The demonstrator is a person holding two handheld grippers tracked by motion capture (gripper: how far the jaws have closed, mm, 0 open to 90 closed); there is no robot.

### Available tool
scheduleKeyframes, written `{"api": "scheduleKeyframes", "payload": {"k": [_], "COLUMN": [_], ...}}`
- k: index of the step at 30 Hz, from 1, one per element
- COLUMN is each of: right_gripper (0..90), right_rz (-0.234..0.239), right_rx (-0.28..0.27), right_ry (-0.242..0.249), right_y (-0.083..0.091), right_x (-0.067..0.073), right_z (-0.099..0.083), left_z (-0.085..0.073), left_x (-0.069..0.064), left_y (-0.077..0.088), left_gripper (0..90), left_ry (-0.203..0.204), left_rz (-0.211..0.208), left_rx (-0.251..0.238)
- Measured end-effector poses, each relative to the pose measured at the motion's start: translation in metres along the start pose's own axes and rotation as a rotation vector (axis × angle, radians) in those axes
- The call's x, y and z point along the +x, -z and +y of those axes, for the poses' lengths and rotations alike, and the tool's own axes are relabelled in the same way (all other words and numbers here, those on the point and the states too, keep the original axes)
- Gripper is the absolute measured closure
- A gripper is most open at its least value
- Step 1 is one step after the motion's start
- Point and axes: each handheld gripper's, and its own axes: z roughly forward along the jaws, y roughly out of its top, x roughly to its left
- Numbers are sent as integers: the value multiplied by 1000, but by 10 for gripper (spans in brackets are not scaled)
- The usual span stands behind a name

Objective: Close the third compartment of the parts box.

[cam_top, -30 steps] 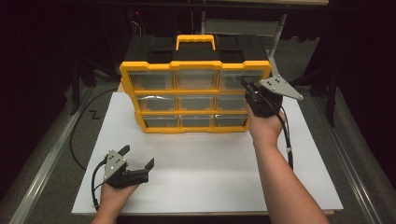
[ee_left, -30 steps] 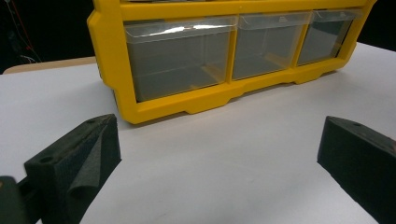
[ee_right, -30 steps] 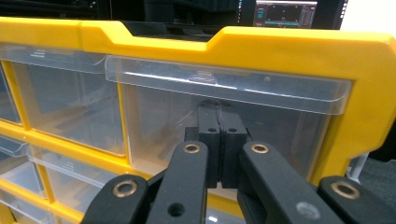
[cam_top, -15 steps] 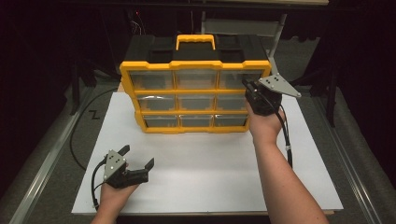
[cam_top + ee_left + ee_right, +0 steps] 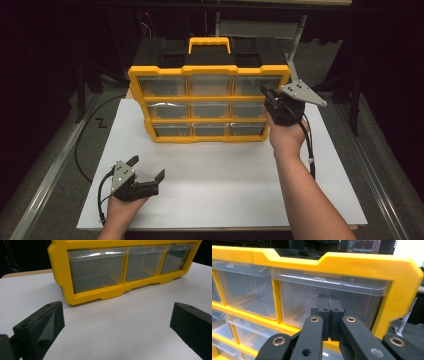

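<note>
Yellow organizer (image 5: 210, 71), 9 clear drawers

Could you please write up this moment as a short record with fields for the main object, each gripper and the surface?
main object: yellow organizer, upright on the far half of the board, three rows of three clear drawers, black top with a yellow handle
left gripper: open, holding nothing, low over the near left of the board
right gripper: jaws pressed together, tips at the front of the top right drawer; whether they touch it is unclear
surface: white board on a dark table
</note>
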Motion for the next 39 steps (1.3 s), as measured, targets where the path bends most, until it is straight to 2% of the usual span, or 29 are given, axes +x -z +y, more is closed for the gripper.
{"api": "scheduleKeyframes", "payload": {"k": [3, 8, 9, 11, 16, 18, 19, 21, 24, 25, 27, 29, 30, 32, 33, 35, 36, 37, 38, 39], "right_gripper": [900, 900, 900, 900, 900, 900, 900, 894, 875, 840, 822, 758, 706, 690, 613, 584, 479, 479, 400, 400], "right_rz": [4, 35, 49, 54, 69, 72, 72, 78, 81, 81, 85, 90, 96, 102, 109, 110, 125, 125, 122, 122], "right_rx": [-1, -9, -7, -6, 18, 42, 42, 77, 98, 130, 140, 166, 193, 205, 229, 235, 246, 246, 244, 244], "right_ry": [-1, -13, -16, -15, -25, -30, -30, -43, -52, -65, -68, -71, -93, -99, -99, -102, -114, -114, -110, -110], "right_y": [4, 21, 29, 31, 39, 40, 40, 39, 38, 38, 39, 40, 43, 45, 49, 50, 56, 56, 65, 65], "right_x": [0, -1, -1, -2, -7, -11, -11, -16, -18, -20, -21, -23, -25, -26, -29, -30, -34, -34, -36, -36], "right_z": [0, 0, -3, -4, -22, -36, -36, -55, -67, -83, -89, -104, -116, -120, -132, -135, -146, -146, -154, -154], "left_z": [0, 0, 0, 0, 0, 0, 0, -1, -1, -1, -1, -1, -1, -1, -1, -1, -1, -1, -1, -1], "left_x": [0, 0, 0, 0, 0, 0, 1, 1, 2, 2, 2, 3, 3, 2, 2, 3, 3, 3, 3, 3], "left_y": [0, -1, -1, -1, 0, 0, 0, -1, 0, 0, 0, 0, 0, 0, 0, 0, 0, 0, 1, 1], "left_gripper": [3, 3, 3, 3, 3, 3, 3, 3, 3, 3, 3, 3, 3, 3, 3, 3, 3, 3, 3, 3], "left_ry": [-1, -10, -11, -10, -6, -6, -6, -5, -4, -2, -2, 1, 3, 1, -2, -1, 0, 0, 4, 4], "left_rz": [0, -1, -1, -1, 2, 1, 0, 0, 1, 0, 1, 1, 0, -3, -5, -5, -5, -5, -4, -4], "left_rx": [0, 6, 7, 7, 6, 9, 10, 13, 13, 10, 11, 15, 15, 14, 16, 17, 17, 17, 18, 18]}}
